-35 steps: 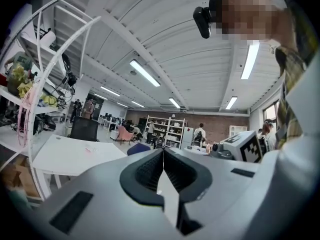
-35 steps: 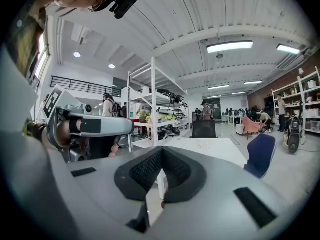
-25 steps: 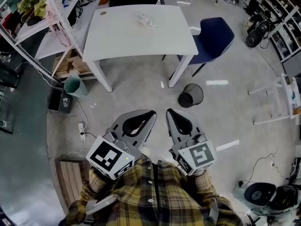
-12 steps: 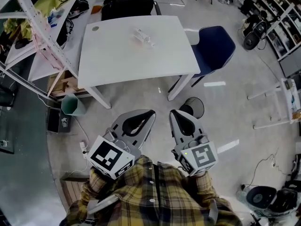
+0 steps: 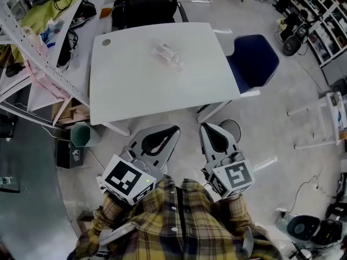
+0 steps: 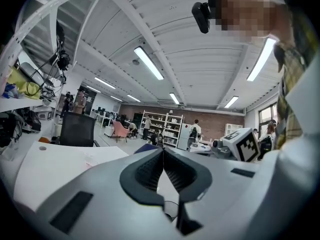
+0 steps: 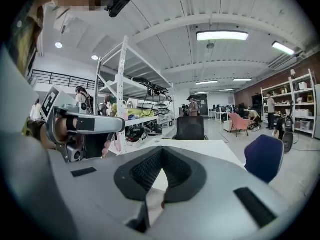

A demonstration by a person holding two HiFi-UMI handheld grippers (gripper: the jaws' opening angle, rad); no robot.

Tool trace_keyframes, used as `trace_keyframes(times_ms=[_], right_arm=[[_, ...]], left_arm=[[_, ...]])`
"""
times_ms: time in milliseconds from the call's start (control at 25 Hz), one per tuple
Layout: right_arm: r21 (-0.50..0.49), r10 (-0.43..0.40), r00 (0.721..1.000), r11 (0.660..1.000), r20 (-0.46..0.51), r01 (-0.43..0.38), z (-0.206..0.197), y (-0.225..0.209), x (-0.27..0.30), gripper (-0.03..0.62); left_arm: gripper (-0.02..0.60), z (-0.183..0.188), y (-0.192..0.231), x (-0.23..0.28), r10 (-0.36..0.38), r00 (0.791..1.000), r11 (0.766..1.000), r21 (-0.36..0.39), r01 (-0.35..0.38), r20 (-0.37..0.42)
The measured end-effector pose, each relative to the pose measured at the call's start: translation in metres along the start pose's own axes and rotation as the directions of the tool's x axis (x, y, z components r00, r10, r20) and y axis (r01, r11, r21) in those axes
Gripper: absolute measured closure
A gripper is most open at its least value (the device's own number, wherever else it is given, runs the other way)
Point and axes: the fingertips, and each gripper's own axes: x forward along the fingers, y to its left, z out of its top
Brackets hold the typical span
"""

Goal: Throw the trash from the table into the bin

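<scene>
A crumpled clear plastic bottle [image 5: 168,54] lies on the white table [image 5: 135,85], toward its far side. A black round bin [image 5: 232,128] stands on the floor by the table's near right leg, half hidden behind my right gripper. My left gripper [image 5: 176,129] and right gripper [image 5: 201,127] are held side by side just short of the table's near edge, both shut and empty. In the left gripper view the jaws [image 6: 163,150] meet over the tabletop [image 6: 50,164]. The right gripper view shows the same closed tips [image 7: 161,150].
A blue chair [image 5: 254,64] stands at the table's right and a black office chair [image 5: 149,1] behind it. A green bin [image 5: 82,135] sits on the floor at the left beside white shelving [image 5: 32,47]. A small round disc [image 5: 106,42] lies on the table's far left corner.
The table, chairs and bins have slid closer and lower in the head view as I walk toward them. Both grippers stay shut, side by side in front of me.
</scene>
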Motion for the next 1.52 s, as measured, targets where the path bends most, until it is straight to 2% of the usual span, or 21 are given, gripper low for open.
trace_keyframes(times_ms=[200, 400, 600, 800, 1240, 1520], right_arm=[[-0.001, -0.027, 1.0, 1.0, 0.01, 0.027, 0.006, -0.013, 0.028, 0.595], [0.006, -0.04, 0.999, 0.999, 0.0, 0.04, 0.013, -0.035, 0.056, 0.595], [-0.021, 0.023, 1.0, 1.0, -0.006, -0.023, 0.026, -0.058, 0.095, 0.595], [-0.022, 0.066, 0.998, 0.998, -0.005, -0.067, 0.041, -0.099, 0.132, 0.595], [-0.072, 0.223, 0.974, 0.972, -0.027, -0.225, 0.075, -0.197, 0.205, 0.595], [-0.083, 0.295, 0.954, 0.951, -0.046, -0.298, 0.072, -0.232, 0.239, 0.595]], left_arm=[[0.571, 0.001, 0.028, 0.009, -0.004, 1.0, 1.0, -0.02, 0.004, -0.013], [0.571, 0.004, 0.056, 0.025, 0.025, 1.0, 0.999, -0.039, -0.026, -0.01], [0.571, 0.017, 0.091, 0.051, 0.082, 0.997, 0.995, -0.053, -0.082, 0.01], [0.571, 0.028, 0.119, 0.091, 0.139, 0.99, 0.989, -0.055, -0.137, 0.02], [0.571, 0.064, 0.171, 0.2, 0.273, 0.96, 0.961, -0.058, -0.269, 0.058], [0.57, 0.062, 0.195, 0.23, 0.355, 0.933, 0.933, -0.076, -0.351, 0.057]])
